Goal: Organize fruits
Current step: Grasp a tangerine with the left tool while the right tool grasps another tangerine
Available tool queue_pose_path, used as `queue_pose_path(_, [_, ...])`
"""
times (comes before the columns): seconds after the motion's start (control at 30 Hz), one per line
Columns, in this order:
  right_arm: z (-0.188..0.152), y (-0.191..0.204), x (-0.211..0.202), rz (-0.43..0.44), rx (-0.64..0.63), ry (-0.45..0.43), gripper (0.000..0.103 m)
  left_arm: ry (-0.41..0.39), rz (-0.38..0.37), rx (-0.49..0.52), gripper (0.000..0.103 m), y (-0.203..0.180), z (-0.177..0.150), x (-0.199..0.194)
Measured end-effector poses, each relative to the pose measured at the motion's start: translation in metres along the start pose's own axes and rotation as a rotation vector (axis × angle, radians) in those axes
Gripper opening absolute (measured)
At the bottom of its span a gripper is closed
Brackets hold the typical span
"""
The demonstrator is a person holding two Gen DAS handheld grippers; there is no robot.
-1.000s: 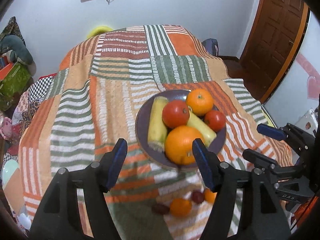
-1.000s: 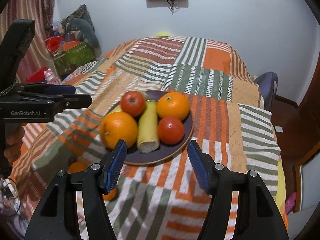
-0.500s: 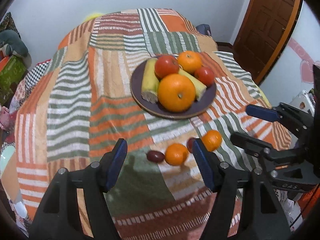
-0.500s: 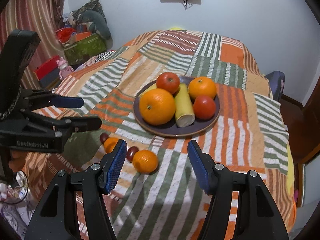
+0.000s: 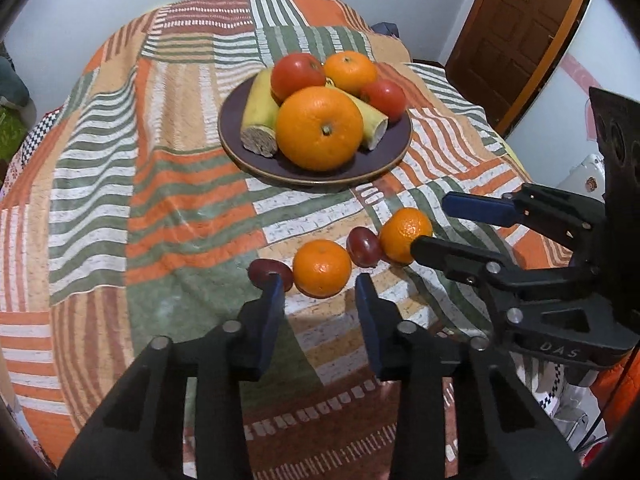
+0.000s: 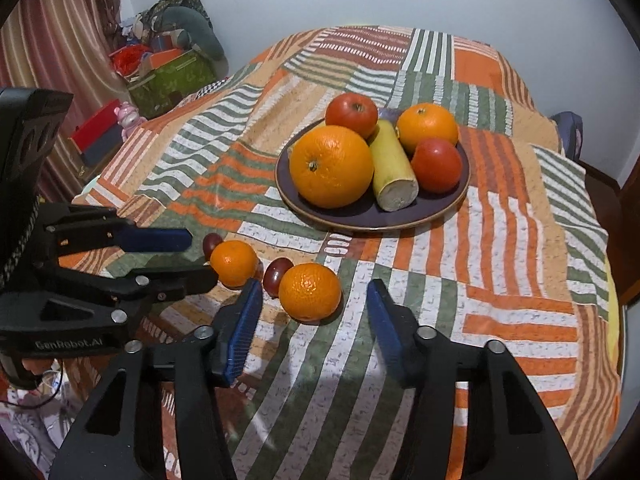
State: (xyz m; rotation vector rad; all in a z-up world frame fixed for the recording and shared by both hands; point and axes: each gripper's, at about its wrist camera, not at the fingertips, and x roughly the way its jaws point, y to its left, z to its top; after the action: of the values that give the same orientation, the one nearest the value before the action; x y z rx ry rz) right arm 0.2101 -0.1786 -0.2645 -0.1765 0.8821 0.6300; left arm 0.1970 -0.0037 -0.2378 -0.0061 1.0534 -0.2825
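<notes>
A dark purple plate (image 5: 384, 162) (image 6: 448, 208) on the patchwork cloth holds a big orange (image 5: 319, 128), two banana pieces, two tomatoes and a small orange. In front of it lie two mandarins (image 5: 322, 268) (image 5: 405, 234) and two dark red grapes (image 5: 363, 246) (image 5: 269, 271). My left gripper (image 5: 318, 286) is open, just in front of the left mandarin (image 6: 234, 263). My right gripper (image 6: 314, 294) is open, just in front of the right mandarin (image 6: 310, 292), and also shows in the left wrist view (image 5: 448, 224).
The striped patchwork cloth (image 5: 160, 184) covers a round table that drops off at the near edge. A wooden door (image 5: 516, 28) stands at the right. Boxes and toys (image 6: 160, 68) are piled by the curtain at the left.
Both grippers have moved down and closer to the loose mandarins and grapes. Each now has a mandarin just beyond its open fingers. The fruit has not moved.
</notes>
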Motion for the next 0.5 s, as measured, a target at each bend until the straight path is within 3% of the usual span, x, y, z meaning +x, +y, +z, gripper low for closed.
queue_pose_path(0.5, [-0.002, -0.004, 0.019, 0.057, -0.006, 0.041, 0.035, -0.014, 0.027, 0.029, 0.034, -0.006, 0.014, 0.016])
